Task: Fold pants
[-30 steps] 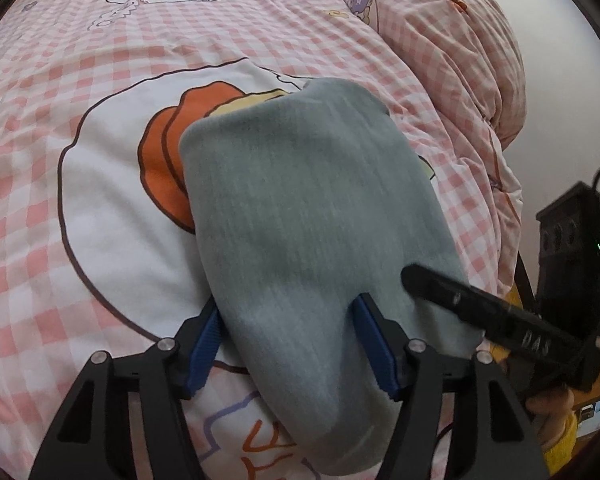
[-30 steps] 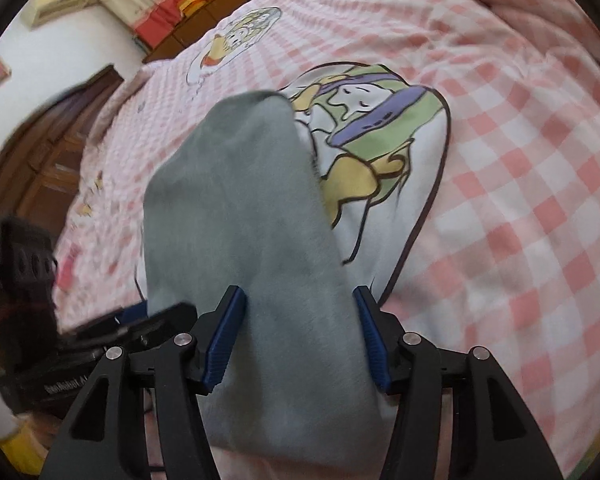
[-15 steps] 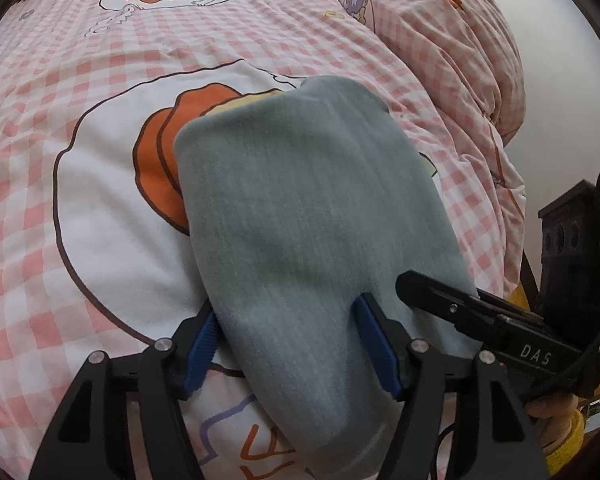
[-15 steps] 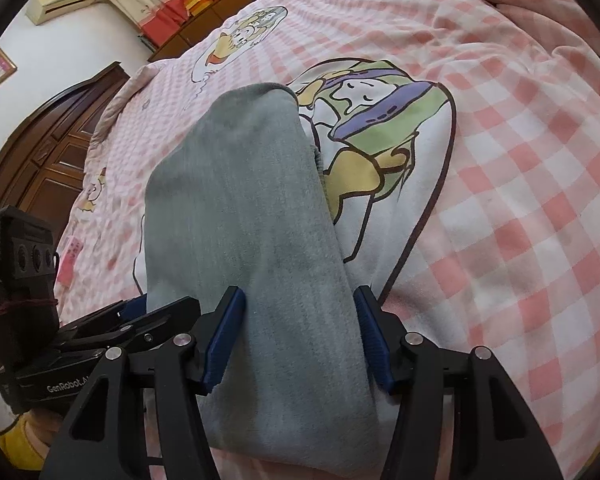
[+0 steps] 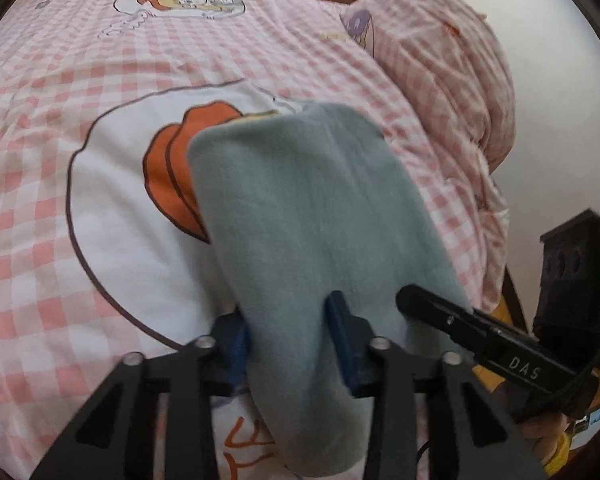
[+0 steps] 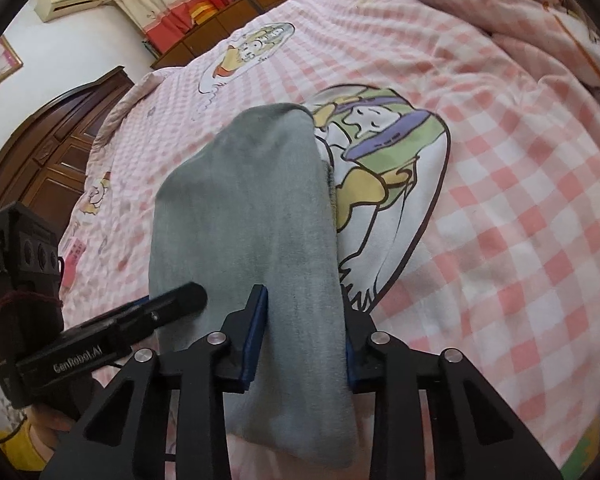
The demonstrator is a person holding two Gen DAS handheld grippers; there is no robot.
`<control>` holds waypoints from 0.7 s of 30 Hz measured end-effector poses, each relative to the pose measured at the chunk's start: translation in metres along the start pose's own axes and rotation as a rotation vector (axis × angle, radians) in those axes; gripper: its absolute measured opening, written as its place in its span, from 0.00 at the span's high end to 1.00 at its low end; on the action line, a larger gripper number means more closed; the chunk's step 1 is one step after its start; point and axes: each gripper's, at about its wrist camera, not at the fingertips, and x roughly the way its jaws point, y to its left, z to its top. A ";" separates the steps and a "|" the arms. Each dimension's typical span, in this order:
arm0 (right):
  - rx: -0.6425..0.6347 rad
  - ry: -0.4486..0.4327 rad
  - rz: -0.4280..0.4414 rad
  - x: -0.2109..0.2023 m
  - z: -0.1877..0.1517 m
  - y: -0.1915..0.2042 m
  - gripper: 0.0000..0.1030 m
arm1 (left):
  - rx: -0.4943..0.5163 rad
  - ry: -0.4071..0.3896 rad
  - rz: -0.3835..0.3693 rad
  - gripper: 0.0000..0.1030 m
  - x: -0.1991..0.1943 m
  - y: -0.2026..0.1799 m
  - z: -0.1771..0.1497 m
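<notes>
Nearest the left wrist lens, left tongs (image 5: 290, 334) clamped on the near end of the grey-green pants (image 5: 312, 216), blue pads (image 5: 342, 332) pressed into the cloth on either side. Just to the right in that view, right tongs (image 5: 416, 300) reaching in as a black finger across the same near end, with a black camera box (image 5: 576, 280) behind and a bit of hand and yellow sleeve (image 5: 556, 446) at the lower edge. Closest in the right wrist view, right tongs (image 6: 300, 330) likewise pinched on the near end of the pants (image 6: 252, 216), cloth bunched between blue pads (image 6: 256, 332); beside them on the left, left tongs (image 6: 188, 294) as a dark finger lying against the fabric, its labelled body and camera box (image 6: 24, 248) further left. Beyond both grips, pants folded into a long narrow bundle, stretching away over the bed and resting on a pink checked bedsheet (image 5: 40, 128) printed with round cartoon patches, the far end rounded. Further off on the right of the left wrist view, heaped pink checked quilt (image 5: 452, 64) against a pale wall. Farthest in the right wrist view, dark wooden wardrobe (image 6: 48, 152) at left, wall air conditioner (image 6: 74, 0), curtains and a low wooden cabinet behind the bed.
</notes>
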 end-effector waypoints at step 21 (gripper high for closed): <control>-0.110 -0.048 0.071 -0.034 -0.014 0.083 0.71 | 0.003 -0.102 0.045 0.72 -0.092 0.015 -0.007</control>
